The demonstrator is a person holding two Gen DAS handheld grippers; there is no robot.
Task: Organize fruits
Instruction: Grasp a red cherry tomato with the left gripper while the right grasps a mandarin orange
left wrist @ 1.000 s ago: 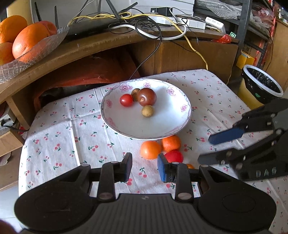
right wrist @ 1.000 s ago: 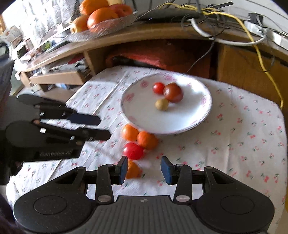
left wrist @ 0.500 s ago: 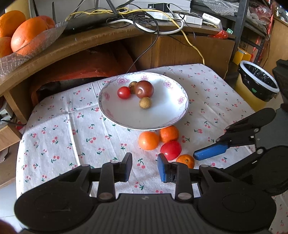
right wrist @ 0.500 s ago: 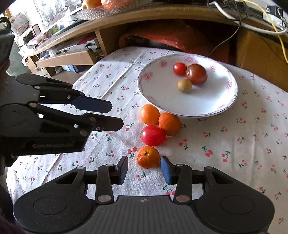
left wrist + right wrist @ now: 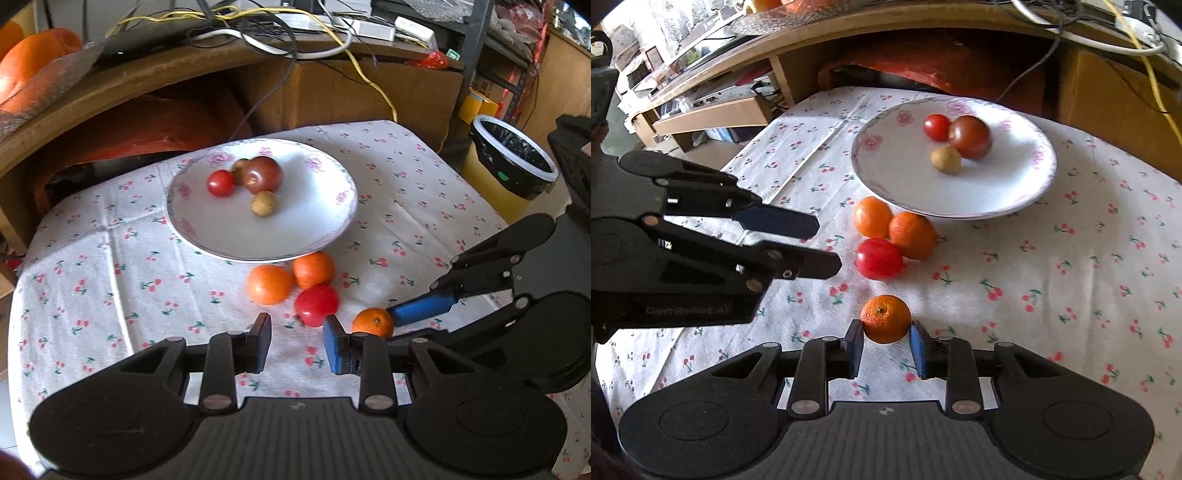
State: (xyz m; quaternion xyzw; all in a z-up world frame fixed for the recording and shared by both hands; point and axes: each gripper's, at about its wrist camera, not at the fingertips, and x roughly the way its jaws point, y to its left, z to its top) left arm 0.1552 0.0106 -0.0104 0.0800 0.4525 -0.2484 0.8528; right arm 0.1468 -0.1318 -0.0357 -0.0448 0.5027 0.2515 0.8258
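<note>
A white flowered plate [image 5: 325, 221] [image 5: 1027, 192] on the cherry-print cloth holds a red tomato [image 5: 220, 182], a dark tomato [image 5: 263, 170] and a small tan fruit [image 5: 263, 203]. Just in front of the plate lie two oranges [image 5: 269, 284] [image 5: 313, 269] and a red tomato [image 5: 317, 304] [image 5: 879, 258]. Nearer, a small mandarin [image 5: 885, 323] [image 5: 372, 322] rests on the cloth, and my right gripper [image 5: 886, 347] is shut on it, one pad on each side. My left gripper [image 5: 296, 343] [image 5: 823, 245] hangs open just short of the red tomato, holding nothing.
A wooden shelf [image 5: 147, 85] overhangs the back of the table and carries cables and a glass bowl of oranges [image 5: 26, 70]. A black-lined bin [image 5: 513, 155] stands past the table's right edge. The cloth [image 5: 92, 258] lies bare to the left of the fruit.
My right gripper has moved forward over the mandarin and its fingers have narrowed onto it. The left gripper has stayed open and drawn slightly closer to the red tomato.
</note>
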